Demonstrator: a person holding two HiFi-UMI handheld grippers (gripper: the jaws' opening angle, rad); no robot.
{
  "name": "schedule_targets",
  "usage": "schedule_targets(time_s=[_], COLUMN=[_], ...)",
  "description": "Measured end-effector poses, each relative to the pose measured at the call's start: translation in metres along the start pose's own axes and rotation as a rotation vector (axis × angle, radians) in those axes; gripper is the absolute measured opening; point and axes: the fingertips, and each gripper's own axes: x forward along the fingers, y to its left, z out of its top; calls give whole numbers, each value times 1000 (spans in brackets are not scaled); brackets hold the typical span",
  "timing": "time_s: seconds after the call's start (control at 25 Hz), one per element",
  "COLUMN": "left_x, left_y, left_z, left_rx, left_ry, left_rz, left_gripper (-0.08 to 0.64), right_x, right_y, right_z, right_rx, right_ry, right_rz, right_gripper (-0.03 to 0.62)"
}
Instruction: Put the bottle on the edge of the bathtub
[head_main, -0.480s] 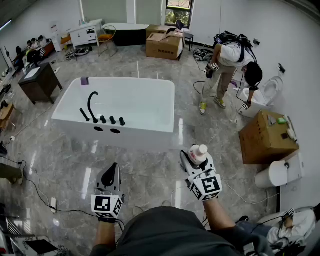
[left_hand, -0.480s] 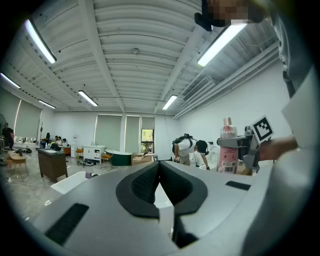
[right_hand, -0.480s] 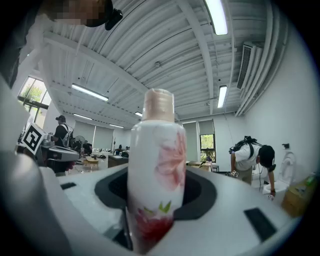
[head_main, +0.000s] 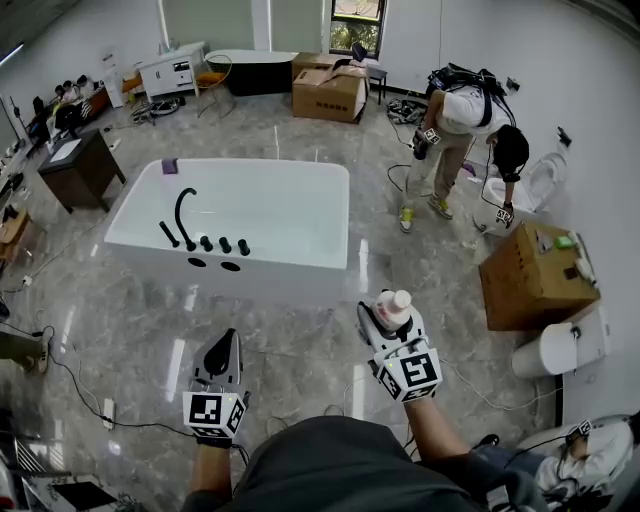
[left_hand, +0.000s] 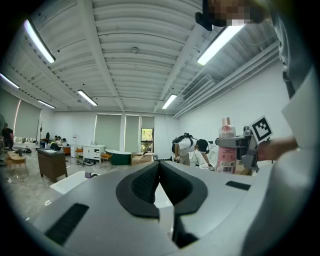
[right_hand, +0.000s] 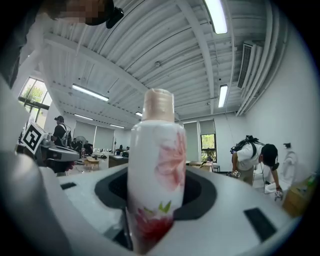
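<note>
A white bottle (right_hand: 157, 170) with pink flowers and a pale cap stands upright between the jaws of my right gripper (head_main: 388, 318), which is shut on it; the bottle's cap (head_main: 399, 300) shows in the head view, low and right of centre. The same bottle (left_hand: 226, 150) appears at the right of the left gripper view. My left gripper (head_main: 220, 352) hangs at the lower left, shut and holding nothing. The white bathtub (head_main: 330, 262) with black taps (head_main: 185, 215) lies ahead on the floor, its near edge a short way beyond both grippers.
A cardboard box (head_main: 535, 275) and a white toilet (head_main: 560, 345) stand to the right. A person (head_main: 465, 120) bends over at the back right. A dark cabinet (head_main: 80, 165) is at the left, boxes (head_main: 328, 85) at the back. Cables (head_main: 70, 375) trail on the floor at left.
Almost nothing differs: the right gripper with the bottle has shifted very slightly up and left. The bending person's arm moved a little.
</note>
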Motion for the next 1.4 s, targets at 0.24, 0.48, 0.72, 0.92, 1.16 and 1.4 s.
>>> schedule_targets(time_s=[0.24,0.48,0.72,0.92,1.16,1.4], left_x=[11,28,43,60,112,185], left_y=[-6,-17,-22,-8,33,88], left_z=[-5,-11,-26,-38,-47,-51], left_rx=[1,-1,-3,-14,-32,-34], left_ry=[9,20,47,78,67,62], left_rz=[5,32,65,84,72,26], left_gripper=[0,0,0,0,0,0], right_x=[1,8,36,69,123,197], right_y=[-11,-35,-54,-65,-74,-86], right_z=[-2,-9,-20,-29,-37,-39], right_rx=[18,36,34,38,22,-1], right_ry=[-14,-7,-4,10,24,38], right_rz=[13,28,70,80,71,35], right_gripper=[210,210,211,212,212,212])
